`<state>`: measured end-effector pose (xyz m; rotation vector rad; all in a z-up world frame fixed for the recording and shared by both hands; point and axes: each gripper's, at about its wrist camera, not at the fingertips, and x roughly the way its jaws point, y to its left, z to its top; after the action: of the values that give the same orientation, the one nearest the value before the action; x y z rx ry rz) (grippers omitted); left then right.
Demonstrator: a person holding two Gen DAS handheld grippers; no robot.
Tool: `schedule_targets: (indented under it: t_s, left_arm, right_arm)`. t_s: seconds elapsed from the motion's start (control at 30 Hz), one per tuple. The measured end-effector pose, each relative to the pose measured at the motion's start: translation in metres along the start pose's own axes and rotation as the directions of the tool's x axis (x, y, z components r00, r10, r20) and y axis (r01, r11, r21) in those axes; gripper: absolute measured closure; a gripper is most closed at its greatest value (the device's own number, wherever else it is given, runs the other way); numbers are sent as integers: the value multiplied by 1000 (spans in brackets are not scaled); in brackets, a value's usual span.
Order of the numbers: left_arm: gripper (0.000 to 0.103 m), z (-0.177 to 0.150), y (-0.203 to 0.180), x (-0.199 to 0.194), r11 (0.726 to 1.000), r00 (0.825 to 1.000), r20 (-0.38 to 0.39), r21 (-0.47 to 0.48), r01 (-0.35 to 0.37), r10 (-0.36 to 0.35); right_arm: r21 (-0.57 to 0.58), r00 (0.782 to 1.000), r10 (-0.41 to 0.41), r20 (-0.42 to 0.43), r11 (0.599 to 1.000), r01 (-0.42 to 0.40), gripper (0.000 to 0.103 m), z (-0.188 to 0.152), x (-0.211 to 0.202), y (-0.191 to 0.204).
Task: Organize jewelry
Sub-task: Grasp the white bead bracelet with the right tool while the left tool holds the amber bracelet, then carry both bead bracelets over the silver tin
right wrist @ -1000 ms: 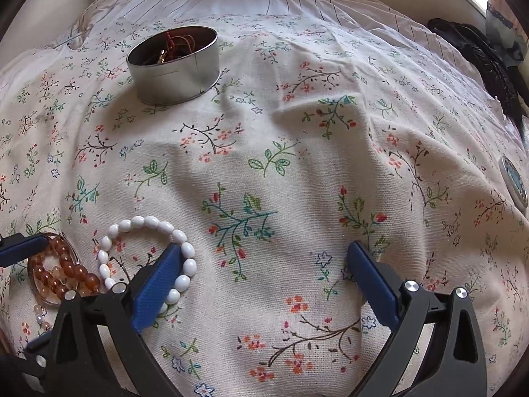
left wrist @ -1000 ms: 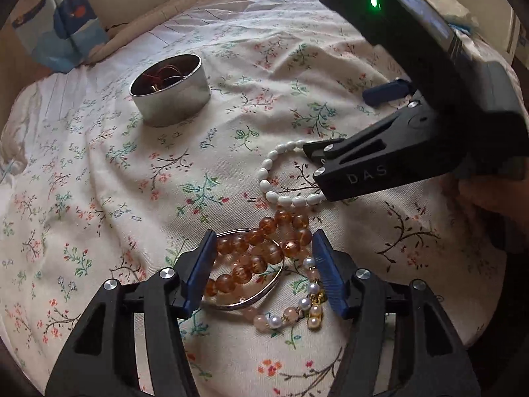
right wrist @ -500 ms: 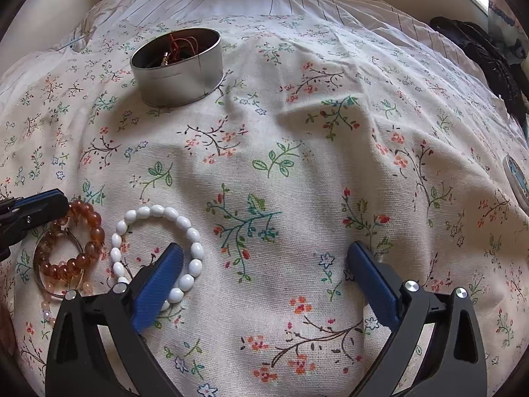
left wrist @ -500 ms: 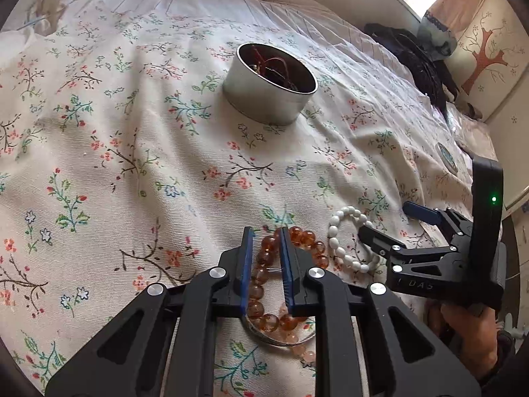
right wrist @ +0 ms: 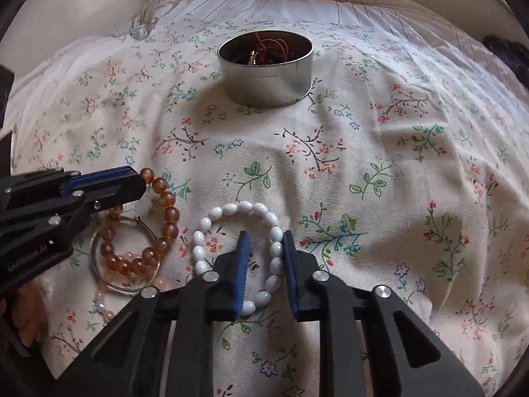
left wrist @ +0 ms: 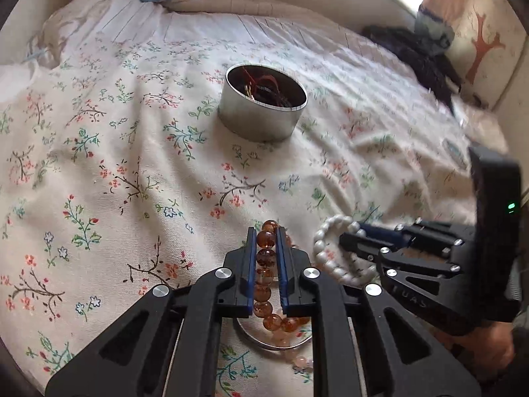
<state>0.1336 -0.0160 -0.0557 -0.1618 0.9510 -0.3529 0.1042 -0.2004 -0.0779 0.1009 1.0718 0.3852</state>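
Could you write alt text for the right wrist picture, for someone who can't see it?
The right gripper is closing around a white bead bracelet on a floral cloth. At left, the left gripper grips an amber bracelet; a round tin stands beyond.

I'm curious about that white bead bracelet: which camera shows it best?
The right wrist view: the white bead bracelet lies nearly whole on the floral cloth, one side between the closing right gripper. The left wrist view shows it blurred, partly behind that gripper.

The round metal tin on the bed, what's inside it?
Inside the metal tin, reddish cords and a bit of gold show in a dark tangle; its wall hides anything lower.
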Motion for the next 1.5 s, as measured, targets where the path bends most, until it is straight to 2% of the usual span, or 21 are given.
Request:
schedule_targets:
  t_s: [0.1, 0.3, 0.43, 0.57, 0.7, 0.77, 0.83, 0.9, 0.93, 0.97, 1.0, 1.03, 1.1, 1.17, 1.2, 1.23, 1.27, 1.3, 1.37, 1.4, 1.5]
  left_arm:
    - [92, 3, 11, -10, 994, 997, 45, -76, 73, -70]
    - [92, 2, 8, -18, 985, 987, 85, -91, 147, -139]
    - [92, 3, 8, -28, 979, 977, 131, -95, 178, -165]
    - [92, 4, 10, -36, 978, 974, 162, -112, 176, -157]
    - [92, 4, 8, -41, 979, 972, 186, -116, 169, -146]
    - [92, 4, 4, -44, 982, 970, 201, -103, 157, -134]
    - [92, 5, 0, -45, 987, 971, 209, -86, 138, -118]
    - [92, 5, -3, -43, 991, 975, 200, -72, 116, -99]
    - [92, 5, -4, -42, 992, 977, 195, -67, 104, -89]
    - [92, 5, -4, -40, 993, 978, 190, -64, 96, -82]
    - [92, 5, -3, -39, 994, 979, 186, -67, 92, -78]
    - [92, 5, -1, -38, 993, 980, 183, -71, 90, -75]
    - [92, 6, 0, -37, 993, 981, 179, -78, 87, -72]
    - [92, 6, 2, -36, 993, 982, 177, -81, 86, -70]
    - [92, 6, 2, -35, 993, 982, 174, -82, 85, -70]
    - [92, 6, 2, -34, 993, 982, 173, -84, 86, -70]
    - [92, 6, 2, -34, 993, 983, 172, -86, 85, -69]
    - [92, 6, 2, -34, 993, 983, 173, -87, 85, -69]
    - [92, 7, 4, -33, 992, 982, 174, -94, 89, -72]
    - [92, 7, 4, -34, 991, 982, 176, -95, 91, -73]
    - [92, 7, 4, -36, 990, 979, 188, -95, 103, -84]
  right_arm:
    - [129, 990, 137, 45, 982, -141, 94, 0, -10, -23]
    - [178, 960, 264, 92, 944, -277, 94, 2, -16, -25]
    - [243, 914, 376, 152, 882, -403, 94, 3, -22, -35]
    - [283, 852, 472, 226, 805, -521, 94, 3, -29, -43]
    - [305, 786, 541, 299, 726, -616, 95, 4, -36, -51]
    - [305, 766, 553, 329, 705, -640, 95, 4, -41, -54]
    - [308, 780, 531, 330, 721, -621, 95, 5, -44, -54]
    - [326, 839, 459, 293, 777, -539, 93, 6, -43, -54]
    - [328, 861, 432, 268, 799, -503, 86, 6, -42, -55]
    - [322, 888, 392, 239, 831, -454, 58, 6, -40, -53]
    - [304, 924, 324, 205, 876, -375, 37, 7, -38, -48]
    - [278, 945, 275, 178, 907, -316, 37, 7, -35, -42]
    - [243, 959, 248, 134, 930, -274, 37, 9, -26, -33]
    - [180, 990, 134, 48, 974, -141, 37, 13, -7, -21]
    - [119, 998, 56, -11, 991, -54, 43, 14, 7, -13]
    - [62, 1000, -6, -30, 998, 7, 47, 14, 13, -5]
    - [44, 1000, -1, -30, 999, 3, 62, 15, 12, -1]
    - [75, 998, 53, -29, 996, -51, 91, 14, 10, -4]
    - [184, 982, 190, -2, 965, -186, 94, 11, 6, -21]
    - [237, 962, 272, 32, 933, -272, 95, 8, 2, -30]
    - [343, 858, 482, 176, 787, -512, 95, 0, -12, -48]
